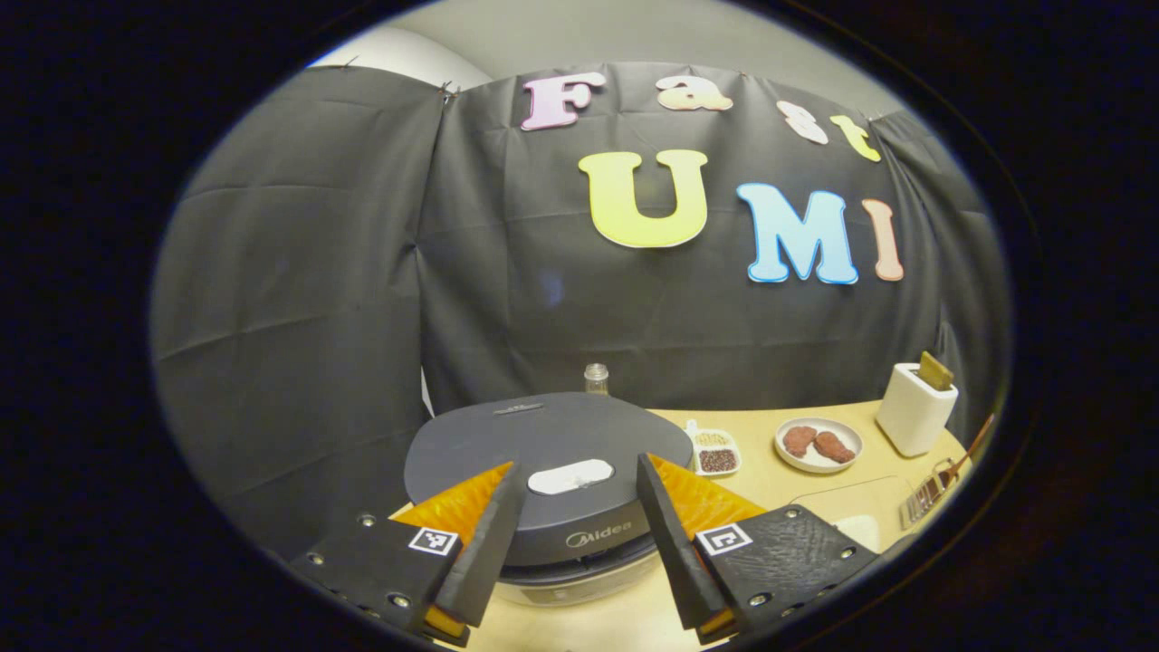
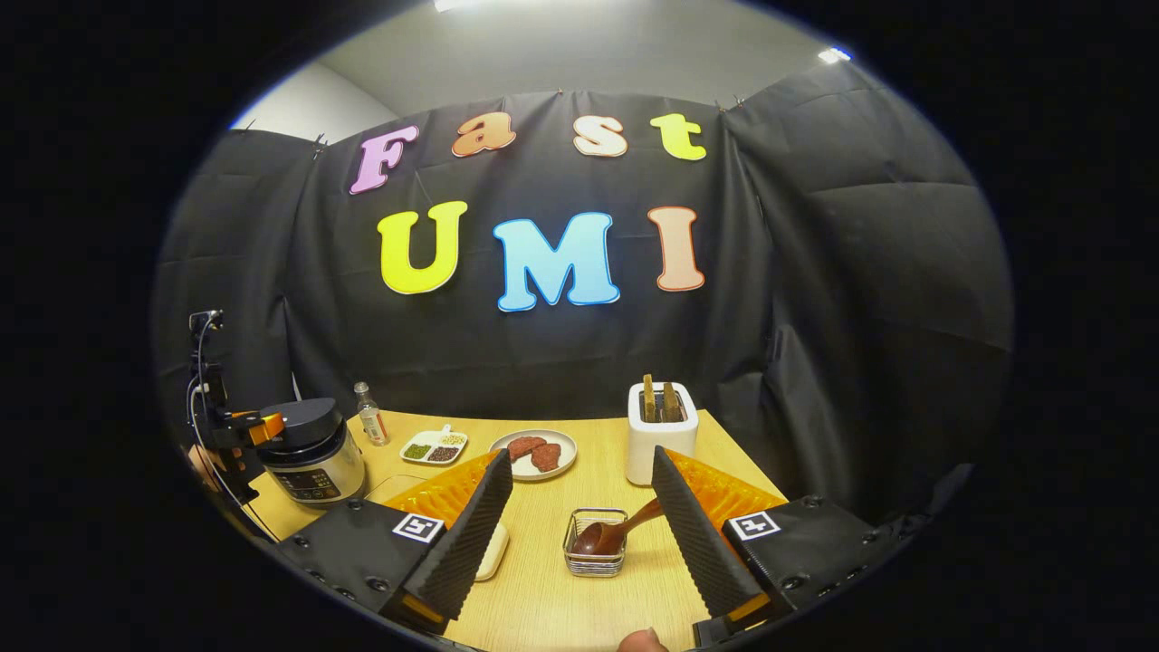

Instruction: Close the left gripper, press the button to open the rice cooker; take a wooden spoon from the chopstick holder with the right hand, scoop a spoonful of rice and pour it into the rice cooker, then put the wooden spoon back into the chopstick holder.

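A pale wooden table (image 2: 579,580) fills the booth floor in front of the black cloth wall. On its far left stands the rice cooker (image 1: 543,471), lid down, dark on top with a pale button (image 1: 570,476) near the front edge. In the left gripper view the left gripper (image 1: 572,543) hovers just over the cooker's front, fingers spread wide either side of the button, touching nothing that I can see. In the right gripper view the same cooker (image 2: 308,457) sits far off to the left, with the other gripper (image 2: 237,435) beside it.

The right gripper (image 2: 579,534) hangs above the near middle of the table, its fingers also apart and empty. Between them, farther on, sits the wire chopstick holder (image 2: 595,543), with the wooden spoon (image 2: 611,532) lying in it, bowl inside, handle slanting up to the right. Behind stand a white toaster (image 2: 661,433), a plate of meat (image 2: 536,453), a small divided dish (image 2: 435,446) and a little bottle (image 2: 367,412).
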A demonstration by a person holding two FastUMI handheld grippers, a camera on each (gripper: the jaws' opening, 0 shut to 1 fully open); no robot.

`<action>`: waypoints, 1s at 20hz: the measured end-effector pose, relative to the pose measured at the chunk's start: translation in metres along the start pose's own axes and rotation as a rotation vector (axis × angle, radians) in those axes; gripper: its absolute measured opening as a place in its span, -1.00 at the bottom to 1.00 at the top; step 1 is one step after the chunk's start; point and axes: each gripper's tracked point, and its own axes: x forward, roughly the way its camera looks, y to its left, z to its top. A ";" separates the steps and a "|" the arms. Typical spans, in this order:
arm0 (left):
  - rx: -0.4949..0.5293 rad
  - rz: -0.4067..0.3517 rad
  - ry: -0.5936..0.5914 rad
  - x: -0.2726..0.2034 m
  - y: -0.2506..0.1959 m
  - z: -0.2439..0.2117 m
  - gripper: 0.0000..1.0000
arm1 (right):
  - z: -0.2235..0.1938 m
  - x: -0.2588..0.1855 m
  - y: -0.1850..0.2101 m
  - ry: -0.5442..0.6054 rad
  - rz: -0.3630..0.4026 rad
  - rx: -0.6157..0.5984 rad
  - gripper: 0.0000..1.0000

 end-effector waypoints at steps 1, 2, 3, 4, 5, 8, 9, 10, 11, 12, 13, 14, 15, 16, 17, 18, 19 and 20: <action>0.001 0.000 0.006 0.000 -0.001 -0.005 0.63 | -0.001 -0.001 -0.001 0.003 -0.002 -0.002 0.96; 0.004 -0.001 0.017 0.001 -0.001 -0.010 0.63 | 0.000 -0.002 -0.003 0.003 -0.006 -0.005 0.96; 0.007 -0.003 0.033 0.002 -0.003 -0.016 0.61 | -0.001 -0.003 -0.005 0.002 -0.010 -0.008 0.96; 0.009 -0.005 0.054 0.002 -0.003 -0.023 0.61 | 0.000 -0.004 -0.006 0.002 -0.013 -0.010 0.96; 0.012 -0.003 0.045 0.000 -0.004 -0.025 0.62 | -0.001 -0.005 -0.007 0.001 -0.016 -0.013 0.96; 0.002 0.004 0.028 0.000 -0.003 -0.023 0.61 | -0.003 -0.010 -0.014 0.006 -0.029 -0.030 0.96; -0.006 0.012 0.041 0.000 -0.003 -0.026 0.63 | -0.005 -0.012 -0.017 0.008 -0.033 -0.033 0.96; 0.001 0.020 0.036 -0.002 -0.003 -0.025 0.66 | -0.006 -0.013 -0.020 0.011 -0.037 -0.031 0.96; 0.007 0.031 0.077 -0.001 -0.004 -0.036 0.67 | -0.007 -0.015 -0.022 0.013 -0.038 -0.026 0.96; 0.001 0.041 0.049 -0.004 -0.003 -0.033 0.65 | -0.009 -0.015 -0.024 0.015 -0.035 -0.017 0.96; -0.004 0.049 0.032 -0.003 0.000 -0.029 0.67 | -0.011 -0.016 -0.025 0.019 -0.030 -0.009 0.96; 0.015 0.048 0.014 -0.005 -0.003 -0.029 0.65 | -0.011 -0.018 -0.026 0.020 -0.025 -0.004 0.96; 0.043 0.037 0.001 -0.006 -0.006 -0.025 0.63 | -0.010 -0.019 -0.027 0.018 -0.015 -0.002 0.96; 0.050 0.031 0.006 -0.009 -0.011 -0.025 0.66 | -0.008 -0.019 -0.029 0.011 -0.006 -0.003 0.96; 0.054 0.038 -0.016 -0.015 -0.012 -0.013 0.59 | -0.006 -0.020 -0.031 0.005 0.003 -0.008 0.96; 0.055 0.047 -0.050 -0.025 -0.010 0.002 0.59 | -0.005 -0.019 -0.031 0.004 0.015 -0.013 0.96; 0.047 0.046 -0.091 -0.040 -0.013 0.022 0.60 | -0.002 -0.020 -0.030 -0.001 0.030 -0.016 0.96; 0.037 0.034 -0.128 -0.056 -0.023 0.042 0.62 | 0.001 -0.019 -0.029 -0.010 0.045 -0.019 0.96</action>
